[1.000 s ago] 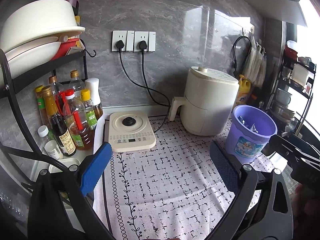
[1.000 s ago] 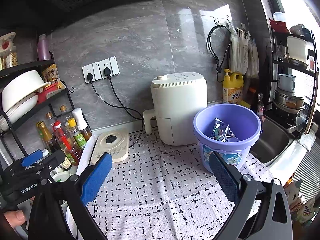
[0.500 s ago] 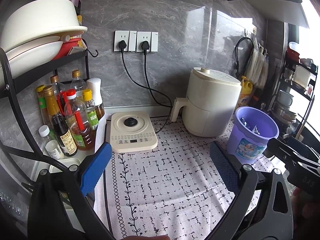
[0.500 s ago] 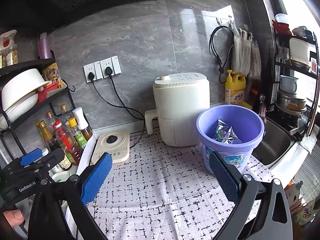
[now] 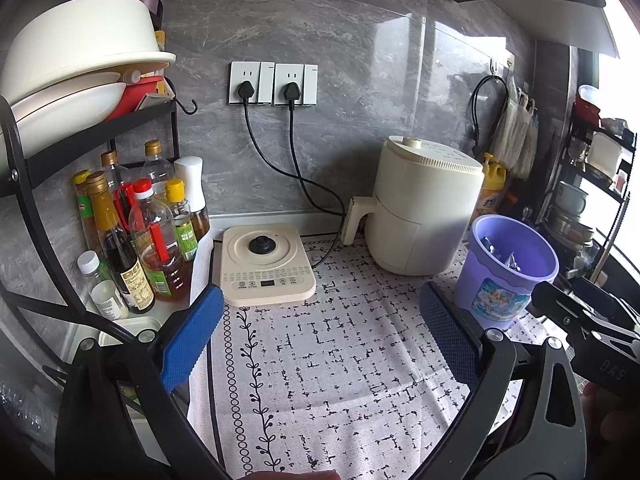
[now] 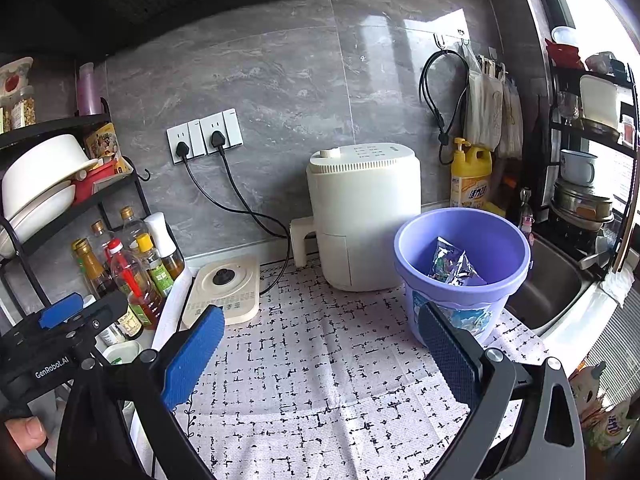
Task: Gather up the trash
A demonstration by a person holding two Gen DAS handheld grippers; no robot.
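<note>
A purple plastic bucket (image 6: 460,276) stands on the patterned counter cloth (image 6: 320,360) at the right, with shiny crumpled wrappers (image 6: 452,266) lying inside it. In the left wrist view the same bucket (image 5: 508,268) sits at the right, silvery wrappers (image 5: 506,258) showing over its rim. My left gripper (image 5: 320,334) hovers open above the cloth with nothing between its blue pads. My right gripper (image 6: 320,354) is open too and holds nothing, just in front and left of the bucket. The left gripper's body (image 6: 60,336) shows at the left edge of the right wrist view.
A cream air fryer (image 6: 362,216) stands behind the bucket, a cream induction cooker (image 5: 266,264) to its left, cords running to wall sockets (image 5: 274,84). Sauce bottles (image 5: 140,232) and a dish rack (image 5: 84,80) crowd the left. A sink (image 6: 548,296) lies right of the bucket.
Both wrist views have drifted slightly; the bucket and air fryer sit a little further right in each. Both grippers stay open and hold nothing.
</note>
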